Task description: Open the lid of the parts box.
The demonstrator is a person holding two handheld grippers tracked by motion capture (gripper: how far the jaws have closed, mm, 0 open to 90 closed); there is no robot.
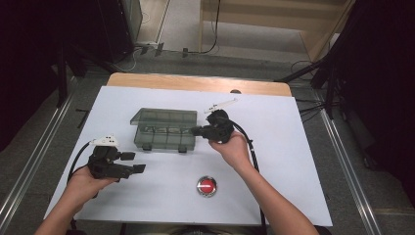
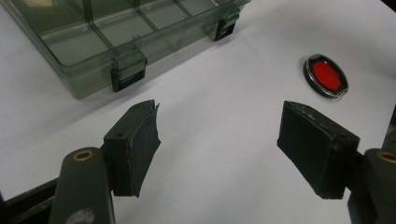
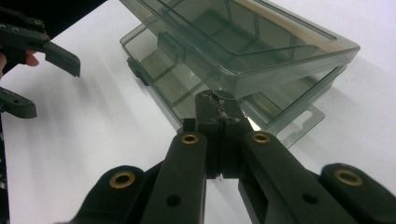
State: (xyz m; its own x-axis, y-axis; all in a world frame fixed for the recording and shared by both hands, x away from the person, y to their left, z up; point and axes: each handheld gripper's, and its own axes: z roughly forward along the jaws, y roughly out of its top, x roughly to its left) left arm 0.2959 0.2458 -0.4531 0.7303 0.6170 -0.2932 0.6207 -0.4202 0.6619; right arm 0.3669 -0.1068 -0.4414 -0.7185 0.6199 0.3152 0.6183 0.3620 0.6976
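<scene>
Black jaws of the right claw (image 3: pixel 219 112) are pressed together with nothing visibly between them, their tips at the near edge of the smoky compartment box (image 3: pixel 243 70), just under its half-raised lid (image 3: pixel 261 42). Whether the tips touch the lid's edge or only sit against the box wall I cannot tell.

The left claw (image 2: pixel 217 135) has its jaws wide apart over bare surface (image 2: pixel 224 93), the box ahead of it and to one side, its two front latches (image 2: pixel 127 70) hanging undone, and the red button (image 2: pixel 327 76) ahead on the other side.

As I judge it, the risk lies in the lid. Closed tips give only a thin contact, so a push could slide off and let the lid drop. The box looks light and nothing holds it; pressure from the right claw may skid it across the surface toward the left claw.
</scene>
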